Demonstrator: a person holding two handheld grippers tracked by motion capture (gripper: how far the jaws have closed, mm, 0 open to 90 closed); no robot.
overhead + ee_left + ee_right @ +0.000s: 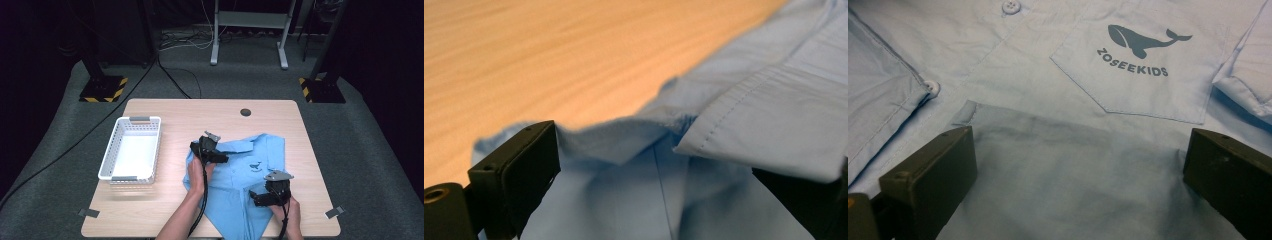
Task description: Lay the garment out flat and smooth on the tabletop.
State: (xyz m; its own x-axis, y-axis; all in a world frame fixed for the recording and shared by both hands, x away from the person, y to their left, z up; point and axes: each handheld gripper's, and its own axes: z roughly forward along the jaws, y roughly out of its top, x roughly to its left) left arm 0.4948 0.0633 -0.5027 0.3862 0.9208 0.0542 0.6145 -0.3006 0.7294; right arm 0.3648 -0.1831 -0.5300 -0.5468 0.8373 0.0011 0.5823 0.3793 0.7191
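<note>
the light blue shirt (250,172) lies spread on the wooden table (165,112), front side up, to the right of the white basket (131,149). its chest pocket with the whale print (1143,40) faces upward, and two buttons (1010,6) sit along the placket.

left gripper (212,152): positioned at the shirt's left edge near the sleeve. in the left gripper view the jaws stand spread, with a raised fold of fabric and a stitched hem (744,135) lying between them. no cloth is clamped yet.

right gripper (270,195): positioned over the lower front panel, near the person's side of the table. in the right gripper view the jaws stand wide apart above flat fabric, below the pocket. nothing is pinched.

judged step: gripping the shirt for a fold or lift.

failure risks:
- left jaws closing on the upper fold only. cause: several layers bunch at the sleeve edge, so the lower layer may slip out and the fold collapses.
- right jaws closing on flat cloth. cause: no ridge stands between them, so they may slide over the panel and catch nothing, or pucker the front.
- uneven pull. cause: one gripper holding and the other not would drag the shirt across the table and skew it toward the basket.
</note>
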